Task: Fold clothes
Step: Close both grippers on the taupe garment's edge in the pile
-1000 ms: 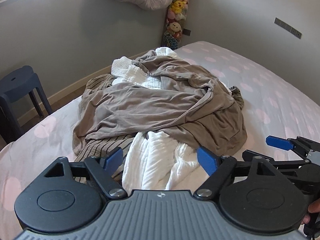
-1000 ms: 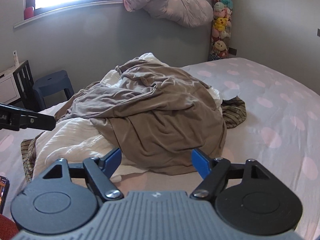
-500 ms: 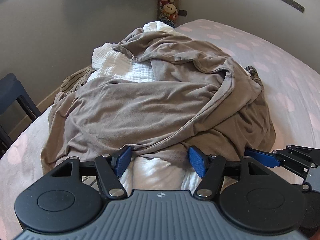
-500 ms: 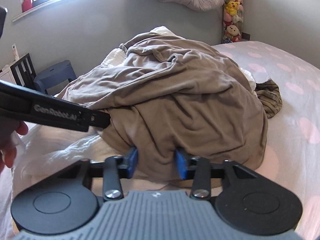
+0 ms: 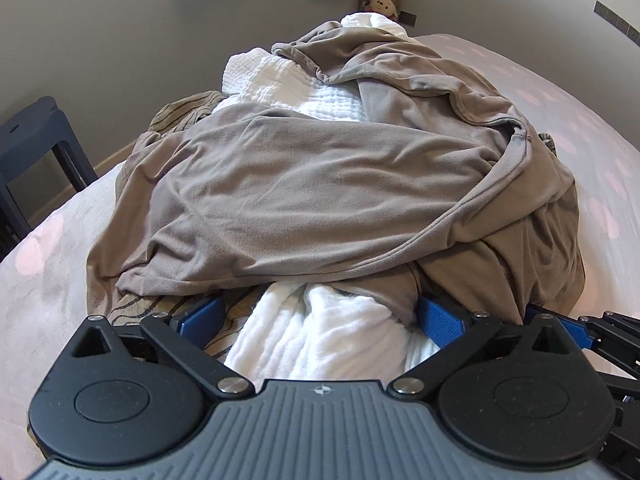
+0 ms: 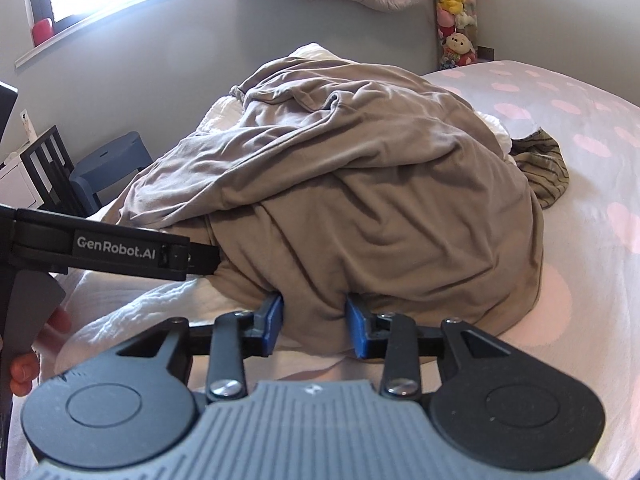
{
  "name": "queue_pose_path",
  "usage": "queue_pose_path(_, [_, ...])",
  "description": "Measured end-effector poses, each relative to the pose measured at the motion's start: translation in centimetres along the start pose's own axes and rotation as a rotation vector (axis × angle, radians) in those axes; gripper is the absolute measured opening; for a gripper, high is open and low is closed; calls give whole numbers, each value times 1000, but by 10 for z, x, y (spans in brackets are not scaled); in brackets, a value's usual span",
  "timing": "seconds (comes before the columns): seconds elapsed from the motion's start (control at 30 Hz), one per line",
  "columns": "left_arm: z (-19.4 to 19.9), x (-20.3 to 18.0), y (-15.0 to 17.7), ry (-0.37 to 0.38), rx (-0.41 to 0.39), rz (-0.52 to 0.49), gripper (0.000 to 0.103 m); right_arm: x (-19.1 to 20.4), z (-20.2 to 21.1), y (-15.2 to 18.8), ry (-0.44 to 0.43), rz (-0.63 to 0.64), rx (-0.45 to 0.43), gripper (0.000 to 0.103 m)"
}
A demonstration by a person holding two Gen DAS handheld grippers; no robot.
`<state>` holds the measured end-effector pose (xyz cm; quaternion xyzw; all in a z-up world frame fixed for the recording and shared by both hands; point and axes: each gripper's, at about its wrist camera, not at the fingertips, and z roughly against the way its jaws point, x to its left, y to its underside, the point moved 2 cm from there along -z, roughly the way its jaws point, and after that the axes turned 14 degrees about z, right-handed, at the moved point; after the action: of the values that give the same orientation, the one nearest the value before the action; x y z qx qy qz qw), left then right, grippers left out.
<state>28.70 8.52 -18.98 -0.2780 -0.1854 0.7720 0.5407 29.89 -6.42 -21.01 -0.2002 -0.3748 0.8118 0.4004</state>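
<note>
A pile of clothes lies on the bed: a taupe garment (image 5: 320, 200) on top, a white textured garment (image 5: 320, 340) under it, and a striped one (image 5: 132, 312) at the bottom. My left gripper (image 5: 320, 316) is open, its fingers pushed under the taupe hem, either side of the white garment. My right gripper (image 6: 314, 326) has narrowed jaws with a fold of the taupe garment (image 6: 360, 200) between the pads (image 6: 274, 320); a gap remains. The left gripper (image 6: 120, 252) shows in the right wrist view.
The bed (image 6: 580, 280) has a pale sheet with pink dots. A dark blue stool (image 5: 32, 140) stands left of the bed. The grey wall and a column of plush toys (image 6: 456, 20) lie behind. A striped garment's corner (image 6: 544, 172) sticks out at the right.
Both grippers moved forward into the pile. The left jaws widened around the white garment; the right jaws narrowed around the taupe hem.
</note>
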Motion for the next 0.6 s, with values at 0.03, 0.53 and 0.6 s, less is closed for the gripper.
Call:
queue_pose_path(0.03, [0,0,1,5,-11,-8,103,0,-1,0,-1,2,1,42])
queue_pose_path(0.53, [28,-41,-7,-23,-158,-348,72,3,24,-6,56,17,-74,7])
queue_pose_path(0.6, [25,-48,-6,13,-145,-355,62,-2,30,-8,77,10,-89,2])
